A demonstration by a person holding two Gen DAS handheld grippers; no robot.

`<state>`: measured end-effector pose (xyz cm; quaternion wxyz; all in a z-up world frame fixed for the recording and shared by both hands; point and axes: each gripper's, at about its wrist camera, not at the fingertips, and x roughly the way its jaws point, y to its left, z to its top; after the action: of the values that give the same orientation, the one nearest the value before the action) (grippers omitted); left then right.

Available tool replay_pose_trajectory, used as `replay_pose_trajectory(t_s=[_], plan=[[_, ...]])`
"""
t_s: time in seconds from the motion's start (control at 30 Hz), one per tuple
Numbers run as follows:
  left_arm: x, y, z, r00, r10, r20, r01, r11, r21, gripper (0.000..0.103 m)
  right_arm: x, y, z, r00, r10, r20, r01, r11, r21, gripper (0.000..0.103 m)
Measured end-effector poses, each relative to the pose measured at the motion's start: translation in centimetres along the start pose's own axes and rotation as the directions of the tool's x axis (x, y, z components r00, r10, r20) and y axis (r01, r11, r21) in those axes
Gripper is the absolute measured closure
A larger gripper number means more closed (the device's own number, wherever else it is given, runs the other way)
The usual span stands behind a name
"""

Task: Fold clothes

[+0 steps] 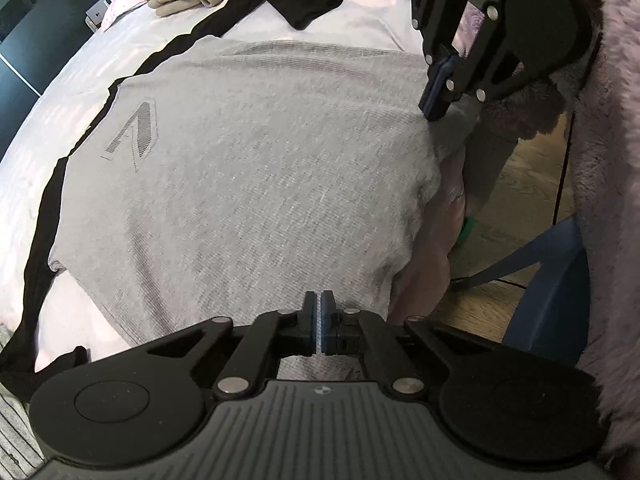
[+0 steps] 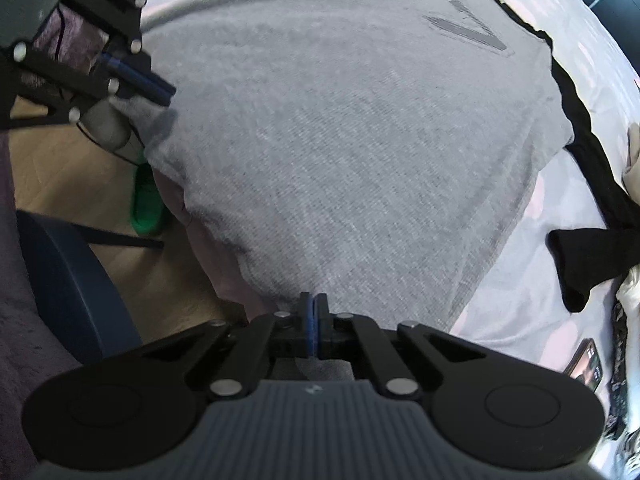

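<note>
Both grippers pinch the near hem of a grey T-shirt spread flat on the bed.

Your left gripper (image 1: 319,322) and right gripper (image 2: 313,326) are each closed on the T-shirt (image 1: 248,168) hem at the bed (image 1: 72,80) edge, one near each corner. The knit looks light, soft and limp, so it will likely sag between your two holds; keep the hem taut. Beyond them the shirt runs flat away from you, its black sleeves (image 1: 44,216) at the far end, beside black socks (image 1: 308,4).

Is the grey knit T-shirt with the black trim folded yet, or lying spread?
Spread: the grey knit T-shirt lies flat on the pale bedsheet, chest logo showing, no fold.
</note>
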<state>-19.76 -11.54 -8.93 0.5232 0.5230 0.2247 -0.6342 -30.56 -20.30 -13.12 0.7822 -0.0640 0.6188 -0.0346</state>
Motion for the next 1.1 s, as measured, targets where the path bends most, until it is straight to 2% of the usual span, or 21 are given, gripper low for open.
replay_pose_trajectory(t_s=[0.07,0.13,0.23,0.33,0.4,0.43,0.47,0.5,0.63,0.73,0.8,0.83,0.93,1.03,1.1], plan=[[0.0,-0.2,-0.1,1.000,0.010,0.004,-0.010,1.000,0.015,0.079,-0.4,-0.1,-0.2,1.000,0.021,0.020,-0.021,1.000,0.006,0.103],[0.1,-0.4,-0.2,1.000,0.011,0.004,-0.011,1.000,0.028,0.070,-0.5,0.2,-0.5,0.998,0.046,0.030,-0.046,0.999,-0.005,0.103],[0.5,-0.6,-0.2,1.000,0.003,-0.012,-0.003,0.999,0.041,0.061,0.1,0.6,-0.6,0.998,0.059,0.017,-0.059,0.998,-0.023,0.103],[0.9,-0.7,-0.3,1.000,-0.004,-0.028,0.005,0.998,0.055,0.059,0.6,0.6,-0.5,0.998,0.048,-0.030,-0.049,0.999,-0.021,0.103],[1.2,-1.0,-0.3,0.999,0.006,-0.032,-0.003,0.997,0.075,0.060,1.5,0.0,-0.7,0.996,0.033,-0.088,-0.033,0.999,0.005,0.103],[1.5,-1.0,-0.3,0.999,0.013,-0.041,-0.009,0.997,0.081,0.069,1.8,-0.4,-0.7,0.993,0.035,-0.111,-0.033,0.999,0.022,0.103],[1.8,-1.1,-0.3,0.998,0.022,-0.051,-0.018,0.996,0.086,0.095,2.1,-0.6,-0.8,0.991,0.044,-0.126,-0.040,0.998,0.038,0.103],[2.1,-1.1,-0.3,0.997,0.037,-0.064,-0.031,0.996,0.085,0.103,2.2,-0.8,-0.8,0.990,0.051,-0.130,-0.046,0.998,0.047,0.103],[1.8,-0.8,-0.3,0.998,0.032,-0.049,-0.029,0.997,0.066,0.103,1.9,-0.7,-0.7,0.993,0.059,-0.107,-0.054,0.998,0.045,0.103],[0.6,-0.4,-0.2,1.000,-0.002,-0.001,0.002,0.999,0.033,0.103,1.0,-0.7,-0.4,0.998,0.050,-0.041,-0.048,0.998,0.037,0.097],[-0.2,-0.1,-0.2,0.998,-0.051,0.028,0.050,0.999,0.009,0.103,0.1,-0.7,-0.2,0.999,0.045,0.022,-0.046,0.998,0.040,0.078],[-0.3,-0.1,-0.1,0.996,-0.083,0.033,0.083,0.997,0.002,0.103,-0.2,-0.7,-0.2,0.998,0.042,0.046,-0.044,0.998,0.041,0.059],[-0.5,0.0,-0.1,0.986,-0.163,0.046,0.164,0.986,-0.014,0.103,-0.5,-0.9,0.3,0.995,0.022,0.098,-0.026,0.998,0.048,0.060],[-0.2,-0.2,-0.1,0.997,-0.063,0.039,0.063,0.998,0.000,0.103,-0.5,-1.0,0.7,0.993,0.020,0.116,-0.026,0.998,0.054,0.060],[-0.2,-0.6,-0.1,0.999,-0.005,0.037,0.004,1.000,0.018,0.095,-0.4,-0.9,0.7,0.992,0.029,0.119,-0.035,0.999,0.042,0.057]])
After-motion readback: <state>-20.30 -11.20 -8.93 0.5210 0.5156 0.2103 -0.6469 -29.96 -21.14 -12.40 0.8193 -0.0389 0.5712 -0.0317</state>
